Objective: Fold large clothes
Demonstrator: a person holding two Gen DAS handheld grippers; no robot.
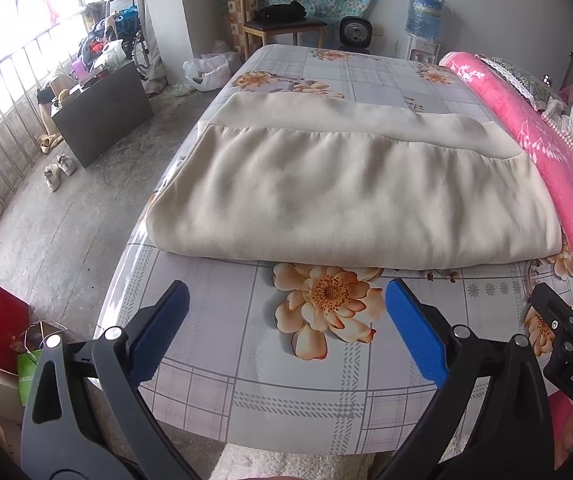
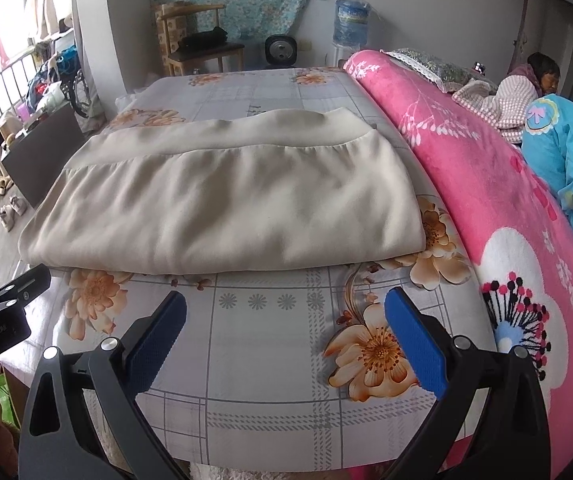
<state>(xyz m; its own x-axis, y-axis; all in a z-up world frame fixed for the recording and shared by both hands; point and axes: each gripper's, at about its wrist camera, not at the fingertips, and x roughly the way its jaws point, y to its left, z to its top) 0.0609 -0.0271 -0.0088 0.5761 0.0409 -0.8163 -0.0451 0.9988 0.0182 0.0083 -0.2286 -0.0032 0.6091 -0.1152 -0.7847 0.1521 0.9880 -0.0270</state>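
A cream garment [image 1: 346,184] lies folded into a wide rectangle on the flowered bed sheet [image 1: 246,368]; it also shows in the right wrist view [image 2: 222,200]. My left gripper [image 1: 286,300] is open and empty, hovering over the sheet just short of the garment's near fold. My right gripper [image 2: 285,310] is open and empty too, in front of the garment's near right part. The right gripper shows at the left wrist view's right edge [image 1: 566,332]; the left gripper shows at the right wrist view's left edge [image 2: 2,300].
A pink flowered blanket [image 2: 466,168] runs along the bed's right side, with a person [image 2: 534,80] lying beyond it. Left of the bed are a bare floor [image 1: 66,216], a dark cabinet [image 1: 102,108], shoes [image 1: 58,168] and bags [image 1: 6,328]. A chair [image 1: 282,12] stands behind.
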